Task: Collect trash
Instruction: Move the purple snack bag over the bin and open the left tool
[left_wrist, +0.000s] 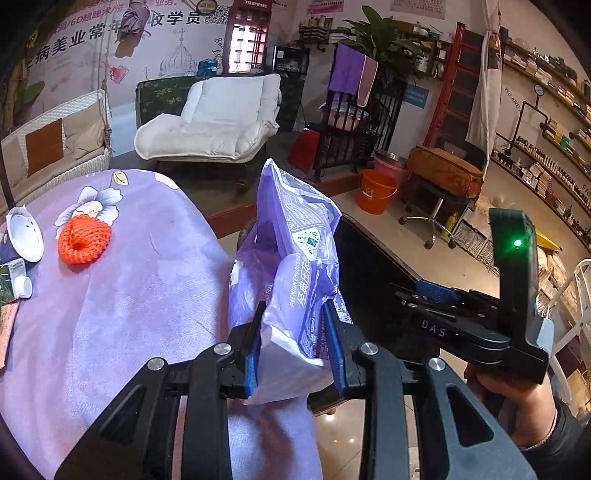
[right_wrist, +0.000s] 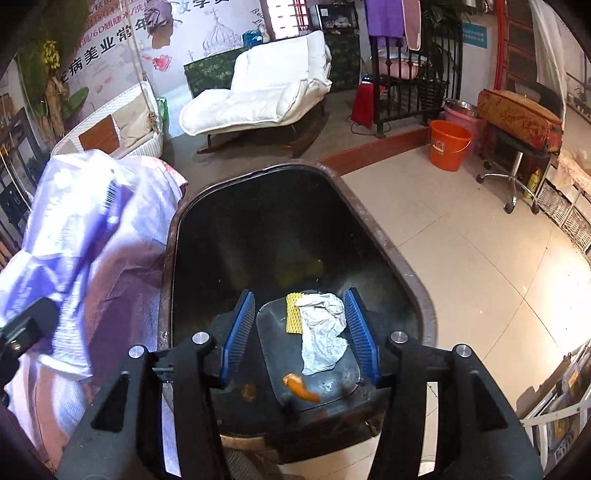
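My left gripper (left_wrist: 293, 343) is shut on a purple and white plastic package (left_wrist: 295, 258), held upright at the table's right edge beside the black trash bin (left_wrist: 369, 266). The package also shows at the left of the right wrist view (right_wrist: 85, 221). My right gripper (right_wrist: 301, 332) is open and empty, hovering over the black trash bin (right_wrist: 170, 258). Inside the bin lie a crumpled white paper (right_wrist: 321, 332), a yellow ridged piece (right_wrist: 293, 312) and an orange peel (right_wrist: 301, 387). An orange foam net (left_wrist: 84, 239) lies on the purple tablecloth (left_wrist: 140, 302).
A white bowl-like lid (left_wrist: 25, 234) and a small carton with a white cap (left_wrist: 14, 280) sit at the table's left edge. An orange bucket (right_wrist: 448, 146), a stool with a case (right_wrist: 517, 118) and a white lounge chair (right_wrist: 258, 92) stand on the floor beyond.
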